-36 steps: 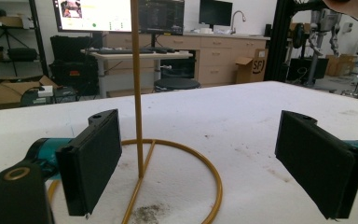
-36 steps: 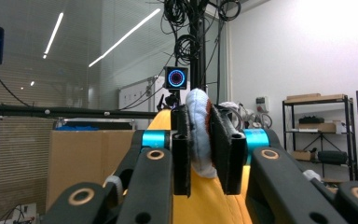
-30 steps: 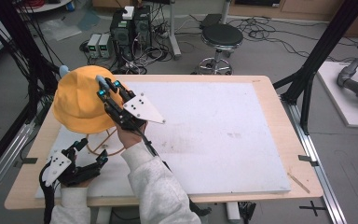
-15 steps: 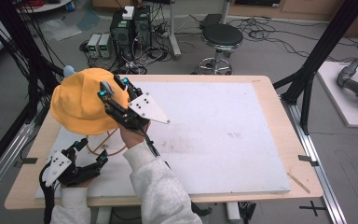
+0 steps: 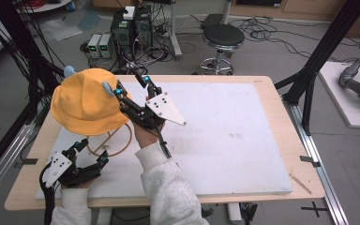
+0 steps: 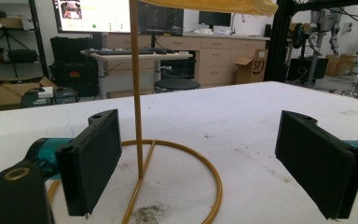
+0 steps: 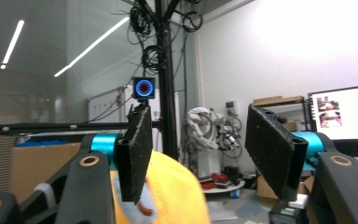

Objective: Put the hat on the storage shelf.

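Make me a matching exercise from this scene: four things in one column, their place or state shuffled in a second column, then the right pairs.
Things:
1. yellow hat
2. gold wire stand
3. left tongs
4. right tongs

Places or states:
A. open, low at the near left of the white board, by the stand's ring base
B. sits on top of the stand
C. jaws just opened, nothing between them, raised beside the hat's right edge
D. ring base on the board, thin pole rising from it

Pairs: 1-B, 2-D, 3-A, 4-C
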{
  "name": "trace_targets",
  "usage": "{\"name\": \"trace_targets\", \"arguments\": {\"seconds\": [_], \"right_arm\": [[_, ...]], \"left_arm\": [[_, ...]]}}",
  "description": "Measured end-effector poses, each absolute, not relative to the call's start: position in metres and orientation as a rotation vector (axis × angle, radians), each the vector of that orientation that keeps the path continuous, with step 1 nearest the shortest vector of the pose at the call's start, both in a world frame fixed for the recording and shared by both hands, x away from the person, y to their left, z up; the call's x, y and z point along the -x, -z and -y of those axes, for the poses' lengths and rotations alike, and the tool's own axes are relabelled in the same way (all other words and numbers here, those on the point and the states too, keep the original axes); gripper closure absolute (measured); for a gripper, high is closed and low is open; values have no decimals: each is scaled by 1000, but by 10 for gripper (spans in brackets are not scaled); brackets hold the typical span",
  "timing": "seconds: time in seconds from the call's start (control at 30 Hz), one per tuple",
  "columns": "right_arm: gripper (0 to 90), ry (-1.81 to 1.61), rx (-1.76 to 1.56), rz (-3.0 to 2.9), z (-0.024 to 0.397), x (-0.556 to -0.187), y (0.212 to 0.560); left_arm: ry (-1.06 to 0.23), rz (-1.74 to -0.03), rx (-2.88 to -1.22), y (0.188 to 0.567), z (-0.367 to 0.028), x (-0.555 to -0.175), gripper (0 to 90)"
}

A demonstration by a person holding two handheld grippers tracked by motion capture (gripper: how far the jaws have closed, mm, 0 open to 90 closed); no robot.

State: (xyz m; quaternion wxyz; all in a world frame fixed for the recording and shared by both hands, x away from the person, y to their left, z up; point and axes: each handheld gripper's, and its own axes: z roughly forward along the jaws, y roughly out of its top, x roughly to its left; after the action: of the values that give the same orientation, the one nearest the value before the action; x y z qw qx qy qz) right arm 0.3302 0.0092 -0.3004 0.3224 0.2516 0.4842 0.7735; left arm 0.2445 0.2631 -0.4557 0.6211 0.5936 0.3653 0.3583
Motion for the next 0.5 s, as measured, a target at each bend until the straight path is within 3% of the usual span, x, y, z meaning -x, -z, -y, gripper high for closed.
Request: {"name": "trace_targets", "arguments": {"seconds": [0.5], "right_arm": [[294, -1913, -753, -1176, 57, -324, 302]], "left_arm": [[-835, -837, -1374, 456, -262, -244, 148]]}}
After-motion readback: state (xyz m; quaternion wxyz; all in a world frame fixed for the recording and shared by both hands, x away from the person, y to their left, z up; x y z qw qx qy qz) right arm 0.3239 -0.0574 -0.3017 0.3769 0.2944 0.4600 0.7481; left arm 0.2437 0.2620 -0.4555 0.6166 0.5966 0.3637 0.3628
